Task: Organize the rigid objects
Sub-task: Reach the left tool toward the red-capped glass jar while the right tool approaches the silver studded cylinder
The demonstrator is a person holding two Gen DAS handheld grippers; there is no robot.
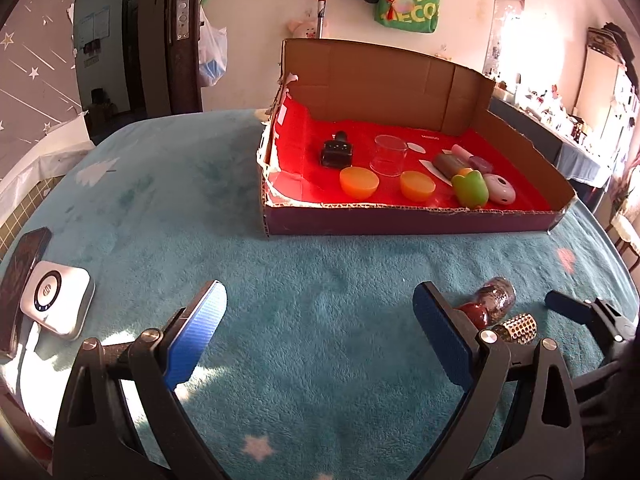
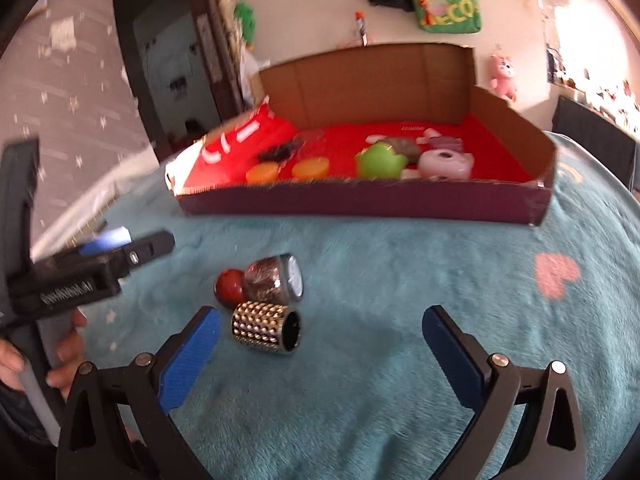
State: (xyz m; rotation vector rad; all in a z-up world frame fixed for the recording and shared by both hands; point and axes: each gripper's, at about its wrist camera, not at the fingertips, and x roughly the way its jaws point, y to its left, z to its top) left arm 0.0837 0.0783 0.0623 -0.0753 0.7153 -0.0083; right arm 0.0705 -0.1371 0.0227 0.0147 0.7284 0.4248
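Just ahead of the right gripper [image 2: 320, 344], nearer its left finger, lies a studded metal cylinder [image 2: 265, 328] on its side on the teal blanket [image 2: 360, 400], touching a glittery jar [image 2: 274, 282] and a red ball [image 2: 230, 287] behind it. Both fingers stand wide apart and hold nothing. The left gripper [image 1: 320, 332] is likewise spread and empty, with only blanket between its fingers. The cardboard box [image 2: 360, 204], already holding several items, sits well beyond. The likely step is picking up the cylinder: shift left to centre it, straddle its curved sides, and close slowly so it does not roll into its neighbours.
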